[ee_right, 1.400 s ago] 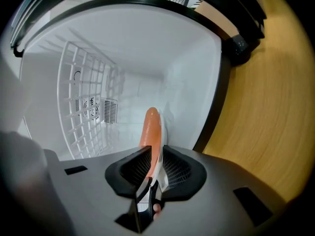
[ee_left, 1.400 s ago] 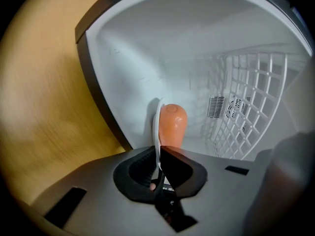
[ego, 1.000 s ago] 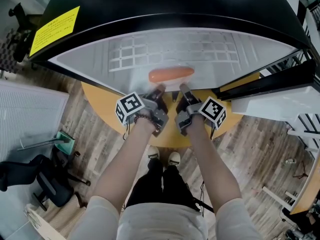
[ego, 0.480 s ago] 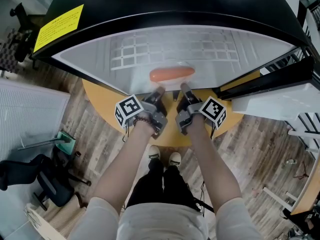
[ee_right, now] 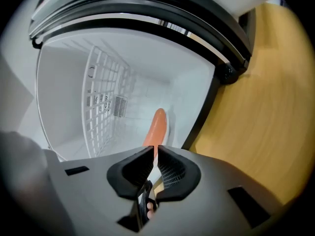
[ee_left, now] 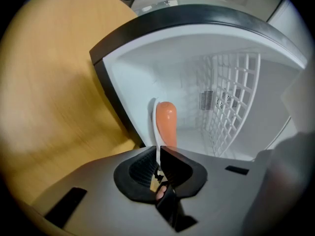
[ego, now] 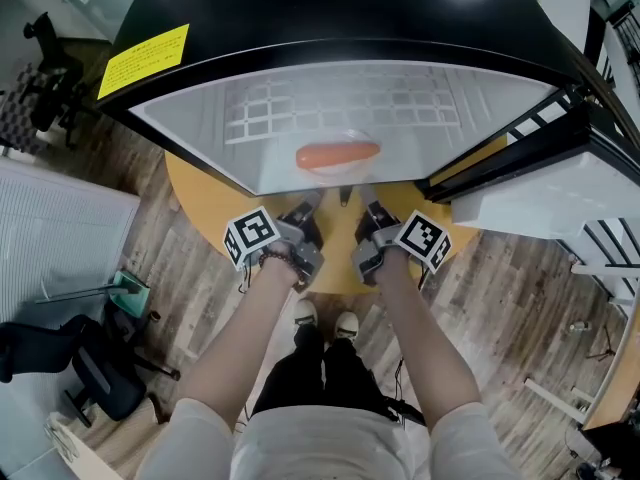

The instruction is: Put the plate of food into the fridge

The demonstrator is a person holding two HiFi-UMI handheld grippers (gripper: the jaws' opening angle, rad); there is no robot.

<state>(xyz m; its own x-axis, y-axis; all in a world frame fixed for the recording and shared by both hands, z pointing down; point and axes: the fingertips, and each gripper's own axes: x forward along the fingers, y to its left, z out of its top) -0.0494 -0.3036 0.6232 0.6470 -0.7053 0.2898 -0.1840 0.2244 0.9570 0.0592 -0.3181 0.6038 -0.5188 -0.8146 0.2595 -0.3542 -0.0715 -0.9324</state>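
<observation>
A clear plate (ego: 340, 172) with an orange sausage (ego: 338, 155) rests on the white floor of the open fridge (ego: 330, 28), just inside its front edge. My left gripper (ego: 312, 206) and right gripper (ego: 372, 210) hover side by side over the wooden table, a short way in front of the plate and apart from it. In the left gripper view the sausage (ee_left: 166, 124) and plate rim (ee_left: 154, 117) show edge-on beyond my jaws (ee_left: 158, 151). In the right gripper view the sausage (ee_right: 156, 129) lies past my jaws (ee_right: 155, 151). Both pairs of jaws show only a thin slit, with nothing in them.
The fridge stands on a round wooden table (ego: 200, 203). Its door (ego: 530, 183) hangs open at the right. A white wire grid (ego: 340, 108) lines the fridge's back wall. An office chair (ego: 90, 368) and a white cabinet (ego: 50, 218) stand on the floor at the left.
Both grippers have drawn back from the plate's front rim toward the person. The plate and sausage stay where they were inside the fridge.
</observation>
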